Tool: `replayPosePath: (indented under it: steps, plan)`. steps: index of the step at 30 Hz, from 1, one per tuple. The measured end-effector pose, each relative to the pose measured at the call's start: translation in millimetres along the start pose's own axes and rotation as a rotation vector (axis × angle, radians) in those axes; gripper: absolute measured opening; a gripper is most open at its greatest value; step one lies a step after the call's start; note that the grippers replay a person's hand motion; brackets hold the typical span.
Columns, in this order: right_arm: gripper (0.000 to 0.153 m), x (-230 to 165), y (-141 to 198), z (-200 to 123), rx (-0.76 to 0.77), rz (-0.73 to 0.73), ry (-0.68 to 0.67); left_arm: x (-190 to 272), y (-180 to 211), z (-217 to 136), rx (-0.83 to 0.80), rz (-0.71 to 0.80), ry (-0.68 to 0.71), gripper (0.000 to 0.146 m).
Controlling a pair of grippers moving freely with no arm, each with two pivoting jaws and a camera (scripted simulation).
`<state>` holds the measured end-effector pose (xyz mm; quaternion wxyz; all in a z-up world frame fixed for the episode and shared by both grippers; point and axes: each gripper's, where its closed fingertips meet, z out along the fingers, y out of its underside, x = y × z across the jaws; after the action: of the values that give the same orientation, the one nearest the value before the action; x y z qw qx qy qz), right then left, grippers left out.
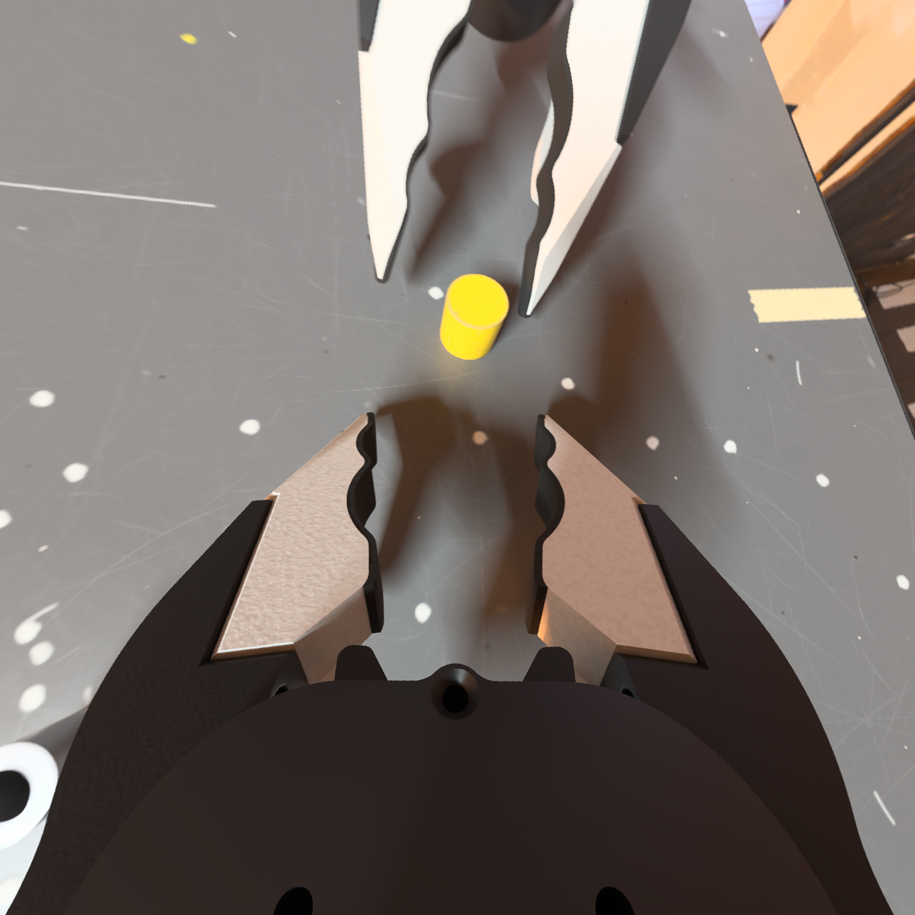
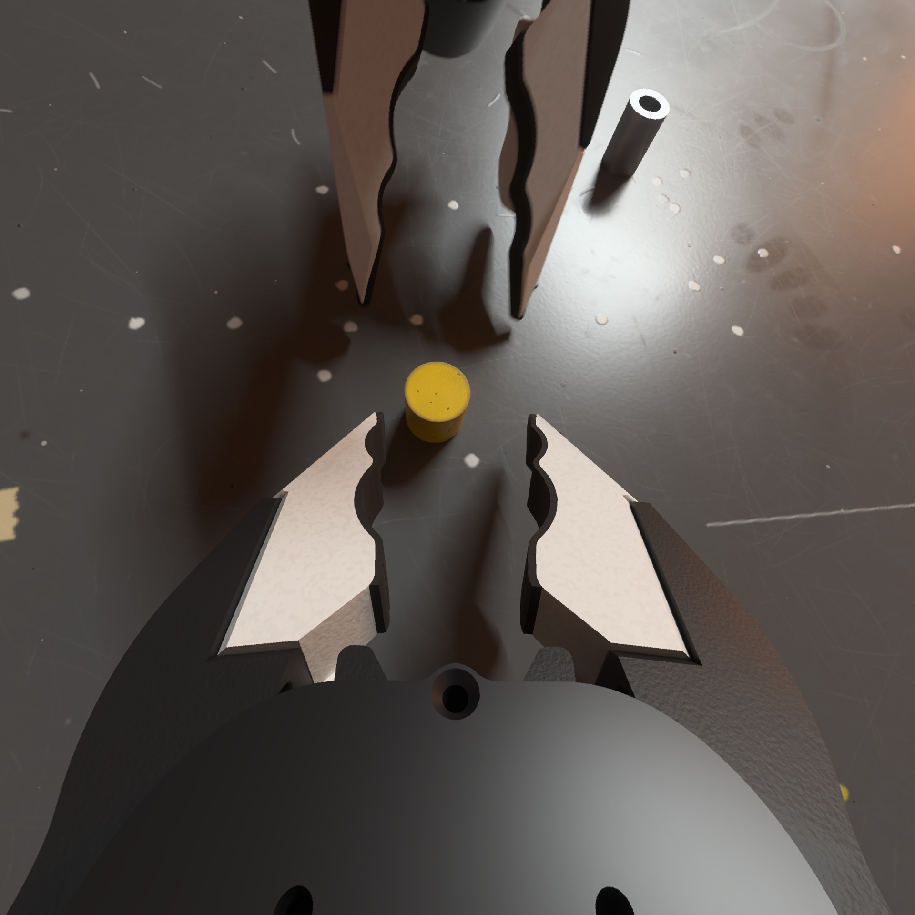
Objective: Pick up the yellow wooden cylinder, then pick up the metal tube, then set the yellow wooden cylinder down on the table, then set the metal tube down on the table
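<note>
Grey and scuffed, the surface [image 1: 148, 297] is flecked with pale paint spots and thin scratches, and a strip of tan tape [image 1: 804, 304] lies near its far right edge in the left wrist view. Beyond that edge a warm, orange-lit room shows only as a blur, too vague to make out.

On the surface the yellow wooden cylinder [image 1: 474, 316] stands upright between the two grippers, touched by neither. The left gripper [image 1: 455, 421] has its fingers apart with nothing between them, and the cylinder stands a little ahead of their tips. The right gripper [image 2: 454, 420] also has its fingers spread and empty; in its own view the cylinder [image 2: 436, 400] stands just beside the left fingertip, slightly off the centre line.

The metal tube [image 2: 634, 133] stands on end near the left gripper's far finger in the right wrist view. In the left wrist view only a white, hollow end [image 1: 20, 787] shows at the bottom left corner, cut off by the frame and partly behind the gripper body; it is probably the same tube.

Both grippers' upper bodies are cropped at the top of the opposite view.
</note>
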<state>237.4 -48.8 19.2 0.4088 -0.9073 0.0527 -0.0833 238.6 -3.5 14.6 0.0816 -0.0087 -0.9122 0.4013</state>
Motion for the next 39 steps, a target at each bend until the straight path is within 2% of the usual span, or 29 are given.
replayPosePath:
  steps: [3, 7, 8, 10, 12, 14, 16, 17, 19, 20, 24, 27, 33, 37, 38, 39]
  plan:
    - [0.058, -1.3, 1.1, 1.5, -0.010, -0.011, 0.003, -13.4, -8.2, -20.1, 0.071, -0.014, -0.054, 0.076]
    - [0.059, -5.3, -2.2, 8.2, -0.022, -0.012, -0.023, -52.3, -16.2, -72.0, 0.192, -0.062, -0.245, 0.082]
    - [0.054, -6.6, -3.1, 10.0, -0.026, -0.012, -0.035, -62.9, -14.6, -86.4, 0.218, -0.084, -0.295, 0.082]
    - [0.027, -8.4, -5.1, 12.2, -0.030, -0.022, -0.054, -81.7, -0.8, -107.9, 0.218, -0.140, -0.375, 0.083]
    - [0.027, -6.9, -7.6, 12.0, -0.016, -0.018, -0.059, -96.2, 21.9, -117.3, 0.154, -0.191, -0.431, 0.083]
    - [0.027, 0.2, -10.8, 8.0, 0.014, 0.000, -0.037, -104.2, 42.4, -114.7, 0.081, -0.214, -0.454, 0.082]
    - [0.027, 11.9, -11.9, 1.4, 0.044, 0.030, -0.001, -109.5, 55.0, -104.6, 0.018, -0.222, -0.453, 0.074]
    - [0.027, 19.0, -11.0, -2.4, 0.050, 0.042, 0.019, -111.7, 58.4, -99.4, -0.010, -0.209, -0.455, 0.065]
    - [0.027, 36.2, -6.7, -11.3, 0.047, 0.042, 0.074, -114.1, 57.5, -90.7, -0.043, -0.147, -0.464, 0.034]
    - [0.027, 45.7, -4.1, -16.3, 0.042, 0.039, 0.098, -112.0, 53.0, -86.5, -0.045, -0.108, -0.442, 0.023]
    - [0.027, 88.6, 5.6, -33.7, 0.020, 0.052, 0.141, -106.4, 27.6, -70.0, -0.002, -0.003, -0.332, 0.022]
    - [0.027, 116.4, 11.4, -34.9, -0.019, 0.038, 0.142, -111.3, 17.3, -63.5, 0.018, 0.034, -0.260, 0.022]
    - [0.027, 132.8, 36.4, -11.5, -0.120, 0.050, 0.062, -131.3, 28.8, -63.4, 0.000, 0.015, -0.233, 0.022]
    - [0.027, 133.8, 37.3, -10.6, -0.087, 0.075, 0.051, -132.3, 30.6, -62.7, 0.002, 0.007, -0.240, 0.022]
    - [0.036, 134.9, 38.4, -9.7, -0.081, 0.075, 0.057, -132.3, 30.9, -62.6, 0.001, 0.003, -0.243, 0.023]
    - [0.045, 135.6, 39.2, -9.7, -0.075, 0.075, 0.061, -131.6, 31.8, -62.0, 0.009, -0.007, -0.243, 0.036]
